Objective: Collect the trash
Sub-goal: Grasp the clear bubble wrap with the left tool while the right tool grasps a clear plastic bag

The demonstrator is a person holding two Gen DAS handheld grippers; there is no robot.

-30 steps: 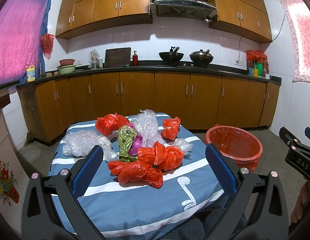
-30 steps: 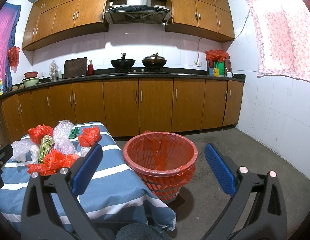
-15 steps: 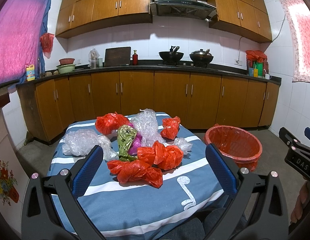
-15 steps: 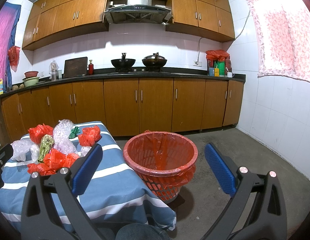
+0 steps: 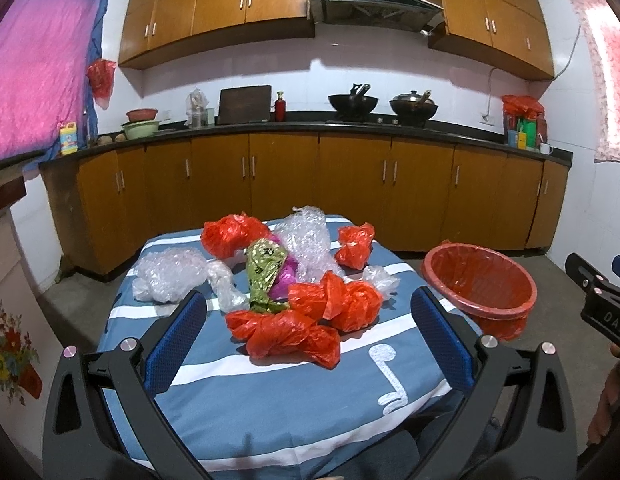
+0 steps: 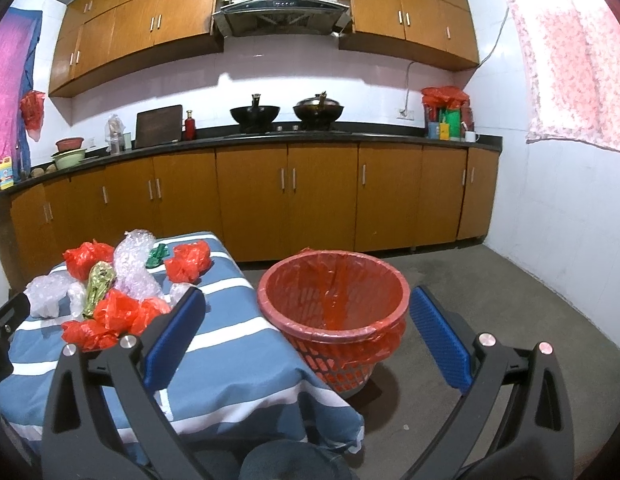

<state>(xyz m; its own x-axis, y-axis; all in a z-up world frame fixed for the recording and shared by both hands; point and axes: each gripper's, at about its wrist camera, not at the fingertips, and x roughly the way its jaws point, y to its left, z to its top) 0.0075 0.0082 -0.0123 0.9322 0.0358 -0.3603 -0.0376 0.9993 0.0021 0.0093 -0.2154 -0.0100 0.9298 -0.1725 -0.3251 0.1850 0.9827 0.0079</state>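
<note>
The left gripper [image 5: 308,330] has its blue-padded fingers [image 5: 178,338] spread wide and empty; the crumpled red plastic bag [image 5: 286,332] nearest the camera lies between them on the blue-and-white striped table [image 5: 270,400], ahead of the tips. The right gripper [image 6: 306,332] is equally spread, framing the red lined mesh waste basket [image 6: 334,312] on the concrete floor [image 6: 510,300] just beside the table's right edge.

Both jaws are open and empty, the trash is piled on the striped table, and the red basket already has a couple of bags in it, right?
Not quite: the red basket holds only its liner, as the right wrist view shows. The left gripper and right gripper are open and empty, and the trash is piled on the striped table.
</note>
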